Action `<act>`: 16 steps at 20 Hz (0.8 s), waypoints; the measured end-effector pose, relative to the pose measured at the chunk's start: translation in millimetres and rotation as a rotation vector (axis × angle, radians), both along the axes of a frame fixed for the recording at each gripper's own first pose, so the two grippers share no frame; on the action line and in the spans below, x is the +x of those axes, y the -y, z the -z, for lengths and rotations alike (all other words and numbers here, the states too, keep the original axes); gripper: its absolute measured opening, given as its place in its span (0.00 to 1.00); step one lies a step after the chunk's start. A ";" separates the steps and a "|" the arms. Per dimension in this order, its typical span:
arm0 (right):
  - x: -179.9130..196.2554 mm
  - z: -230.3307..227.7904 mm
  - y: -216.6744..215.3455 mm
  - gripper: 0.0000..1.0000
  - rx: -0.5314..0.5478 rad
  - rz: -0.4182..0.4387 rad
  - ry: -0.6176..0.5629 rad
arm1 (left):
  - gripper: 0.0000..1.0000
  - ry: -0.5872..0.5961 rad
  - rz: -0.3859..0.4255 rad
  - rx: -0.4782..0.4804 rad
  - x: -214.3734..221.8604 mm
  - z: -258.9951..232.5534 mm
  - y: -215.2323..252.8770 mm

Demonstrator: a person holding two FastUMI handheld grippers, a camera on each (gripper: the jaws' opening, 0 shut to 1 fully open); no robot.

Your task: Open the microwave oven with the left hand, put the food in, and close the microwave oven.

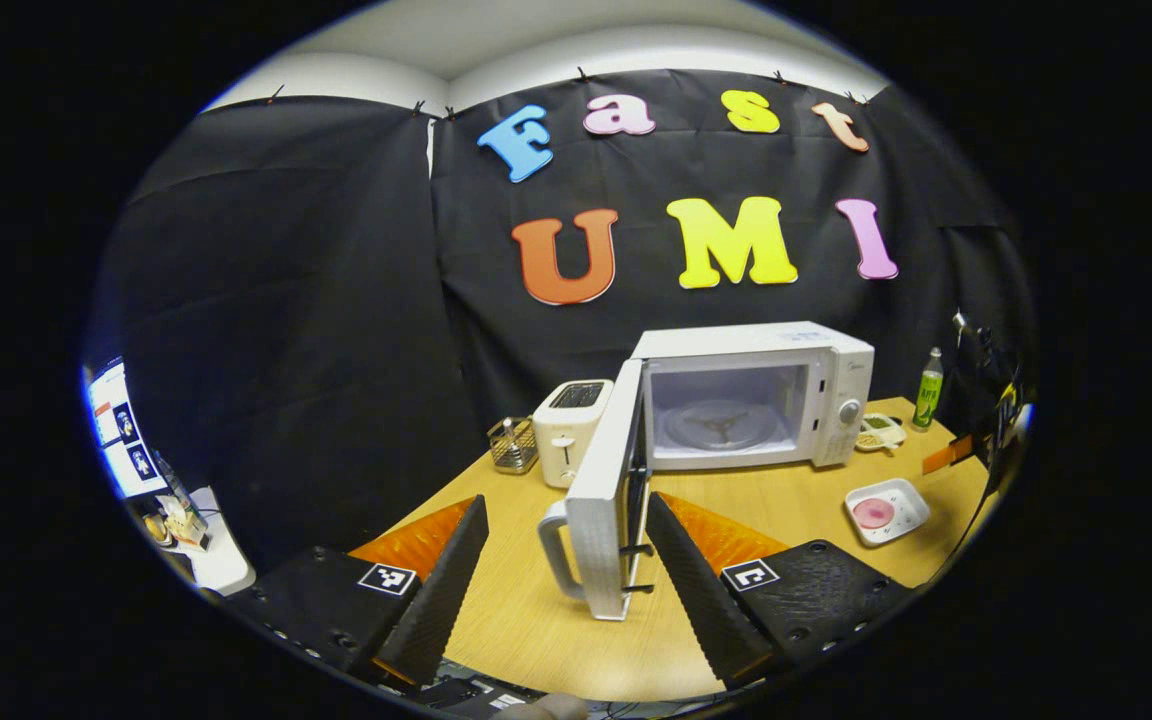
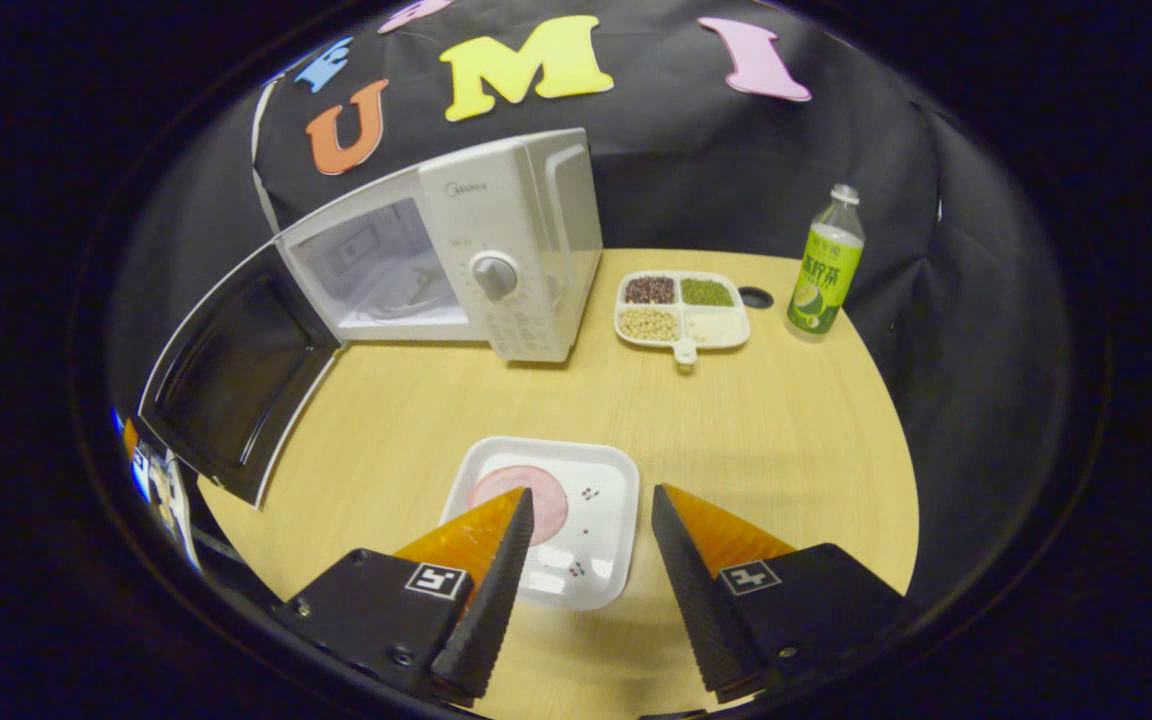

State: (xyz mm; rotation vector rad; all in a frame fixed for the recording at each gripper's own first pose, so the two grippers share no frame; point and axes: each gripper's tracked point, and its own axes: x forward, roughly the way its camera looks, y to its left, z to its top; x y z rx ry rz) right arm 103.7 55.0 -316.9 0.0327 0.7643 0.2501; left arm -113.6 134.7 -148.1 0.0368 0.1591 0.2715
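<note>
The white microwave [image 1: 816,375] [image 2: 516,250] stands at the back of the wooden table with its door [image 1: 604,490] [image 2: 236,375] swung wide open toward me. Its glass turntable [image 1: 716,423] lies bare inside. My left gripper [image 1: 566,570] is open, and the door's edge and handle [image 1: 554,550] sit between its spread fingers without being touched. The food, a pink round slice [image 2: 521,503] [image 1: 874,513], lies on a white square plate [image 2: 596,560] [image 1: 904,498]. My right gripper [image 2: 591,555] hovers open just over the plate's near side.
A white toaster [image 1: 570,430] and a wire basket [image 1: 513,445] stand left of the microwave. A divided dish of beans [image 2: 681,310] [image 1: 880,432] and a green bottle [image 2: 824,265] [image 1: 928,390] sit to its right. A screen [image 1: 116,430] glows at far left.
</note>
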 end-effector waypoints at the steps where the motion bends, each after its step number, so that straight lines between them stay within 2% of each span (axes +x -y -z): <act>1: 3.4 10.2 2.9 0.76 0.002 0.005 -0.033 | 0.95 0.014 0.019 0.005 8.0 -10.8 12.7; 2: 4.9 20.4 4.1 0.60 0.007 0.004 -0.062 | 0.95 0.027 0.038 0.011 14.4 -20.9 24.3; 3: 8.1 29.4 5.2 0.67 0.012 0.002 -0.089 | 0.95 0.045 0.057 0.016 18.9 -34.0 35.8; 4: 9.2 39.7 5.1 0.51 0.011 0.000 -0.123 | 0.95 0.064 0.079 0.021 23.8 -45.8 45.7; 5: 10.2 48.0 5.0 0.48 0.016 0.000 -0.154 | 0.95 0.080 0.098 0.023 28.0 -55.7 55.0; 6: 7.8 54.7 4.8 0.53 0.021 0.001 -0.186 | 0.95 0.091 0.115 0.025 32.0 -62.4 62.5; 7: 7.0 59.1 4.7 0.38 0.025 0.003 -0.213 | 0.95 0.101 0.131 0.026 36.2 -68.5 69.8; 10: 0.7 72.3 4.8 0.24 0.014 0.016 -0.289 | 0.95 0.111 0.156 0.011 43.6 -77.1 81.3; 11: 3.3 70.6 5.0 0.21 0.000 0.018 -0.287 | 0.95 0.116 0.161 0.006 44.1 -78.3 85.0; 12: 4.4 74.9 5.8 0.28 -0.020 0.015 -0.306 | 0.95 0.115 0.162 0.003 44.3 -78.1 85.4; 13: 4.6 72.1 6.7 0.15 -0.041 0.015 -0.321 | 0.95 0.110 0.162 0.001 45.5 -73.4 85.0; 14: 0.2 74.4 5.5 0.09 -0.060 0.011 -0.363 | 0.95 0.106 0.162 -0.002 46.6 -69.8 86.0; 15: 1.0 75.6 5.1 0.09 -0.080 0.016 -0.401 | 0.95 0.103 0.163 -0.007 46.2 -68.7 86.0; 16: 1.6 73.7 5.8 0.16 -0.090 0.028 -0.434 | 0.95 0.104 0.163 -0.010 45.2 -67.0 85.1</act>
